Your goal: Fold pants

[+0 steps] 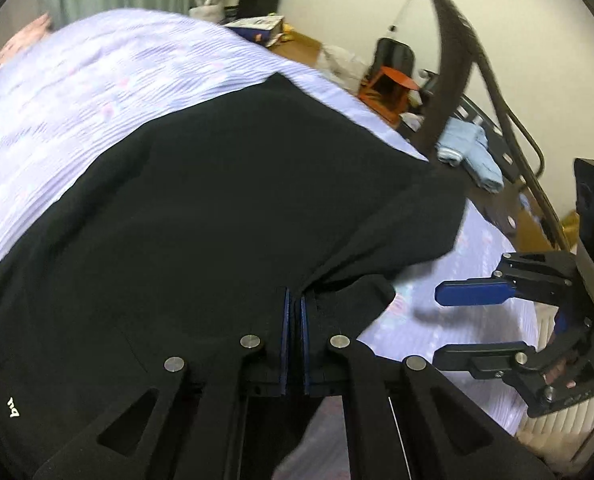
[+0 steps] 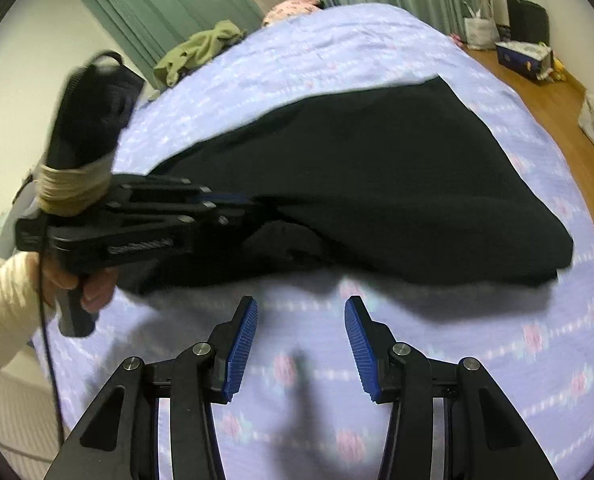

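A: So, where are the pants point(image 1: 225, 208) relative to the grippers?

B: They lie on the bed point(image 1: 77, 92), spread across its lilac flowered cover toward its right edge. The left gripper point(image 1: 295, 304) has its blue pads pressed together on a bunched edge of the black cloth, lifting that edge a little. The right gripper point(image 2: 301, 322) hangs just short of the pants' near edge, jaws spread, holding nothing, over bare cover.

A: And how do the pants look?

B: Plain black, seemingly folded over into a broad, rounded slab with soft wrinkles. A small white logo point(image 1: 12, 408) shows near the lower left in the left wrist view. In the right wrist view, a hand point(image 2: 85, 284) in a cream sleeve grips the left gripper's handle, and the cloth sags below the pinch.
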`<state>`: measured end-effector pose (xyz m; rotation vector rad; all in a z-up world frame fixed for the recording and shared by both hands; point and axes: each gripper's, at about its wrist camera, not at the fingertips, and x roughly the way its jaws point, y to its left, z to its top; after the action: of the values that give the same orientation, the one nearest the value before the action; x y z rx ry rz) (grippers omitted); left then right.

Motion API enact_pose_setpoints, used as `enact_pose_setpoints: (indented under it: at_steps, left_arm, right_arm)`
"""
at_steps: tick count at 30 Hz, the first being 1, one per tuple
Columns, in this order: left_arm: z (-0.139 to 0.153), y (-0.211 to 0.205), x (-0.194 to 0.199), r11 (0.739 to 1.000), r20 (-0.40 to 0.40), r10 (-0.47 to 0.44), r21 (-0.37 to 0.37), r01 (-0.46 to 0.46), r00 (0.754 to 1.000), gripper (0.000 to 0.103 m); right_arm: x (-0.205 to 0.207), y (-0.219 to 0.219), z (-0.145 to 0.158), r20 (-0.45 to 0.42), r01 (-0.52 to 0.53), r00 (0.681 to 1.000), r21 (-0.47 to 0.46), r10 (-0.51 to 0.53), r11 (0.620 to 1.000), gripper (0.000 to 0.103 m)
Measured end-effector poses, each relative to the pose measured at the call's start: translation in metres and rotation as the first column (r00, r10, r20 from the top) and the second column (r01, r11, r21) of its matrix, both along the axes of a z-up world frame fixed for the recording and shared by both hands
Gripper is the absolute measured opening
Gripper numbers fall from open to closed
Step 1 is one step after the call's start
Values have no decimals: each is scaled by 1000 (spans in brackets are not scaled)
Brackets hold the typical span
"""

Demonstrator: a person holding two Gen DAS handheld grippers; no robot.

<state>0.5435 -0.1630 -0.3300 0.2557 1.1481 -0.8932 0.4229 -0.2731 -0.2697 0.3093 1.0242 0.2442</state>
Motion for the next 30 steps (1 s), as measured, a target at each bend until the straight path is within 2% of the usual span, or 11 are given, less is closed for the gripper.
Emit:
enact_pose_setpoints:
  at_steps: [5,9,15,20,23,25,26,27,28,29,30]
  left_arm:
    - [-10,2,11,1000,-29,30,1,-30,999,8]
    - [-7,7,9,999,-49,25,-23,-26,998,8]
    - [-6,15,9,999,-55,35,-32,-36,998,9]
    - [-6,17,7,999,-50,28,-27,-29,998,9]
    - [-5,19,5,999,-43,24,-26,-25,999,9]
    - [-4,21,3,999,-50,23,-29,-24,998,12]
    - [-3,23,2,999,-49,28,-26,-29,998,18]
    - [-1,24,1,999,-46,32,-23,-33,998,21]
    - [2,26,-2,999,-40,37,-21,-38,999,30]
    - [6,28,-6,999,-33,39,-23,-40,999,38]
    - [8,30,-9,999,-26,38,-26,-39,999,42]
  right_arm:
    - [28,2,-11,-11,-13,1000,30,14,999,47]
    - [39,0,-12,14,-18,1000,34,17,999,47]
    - [48,1,-17,-39,-42,998,140,48,989,47]
    - [50,3,-27,-50,-40,998,137,47,990,47]
    - [64,-2,-40,-88,-20,995,199,38,980,47]
    - [69,-6,-41,-81,-13,996,274,36,962,47]
    - [69,-6,-40,-73,-11,997,300,35,954,42]
    - [69,-5,-39,-69,-15,997,313,39,950,20]
    - [67,-4,-38,-73,-16,996,311,41,950,11]
    - [62,-4,-37,-80,-10,996,296,35,955,10]
    - [57,-4,-35,-77,-12,996,287,35,958,9]
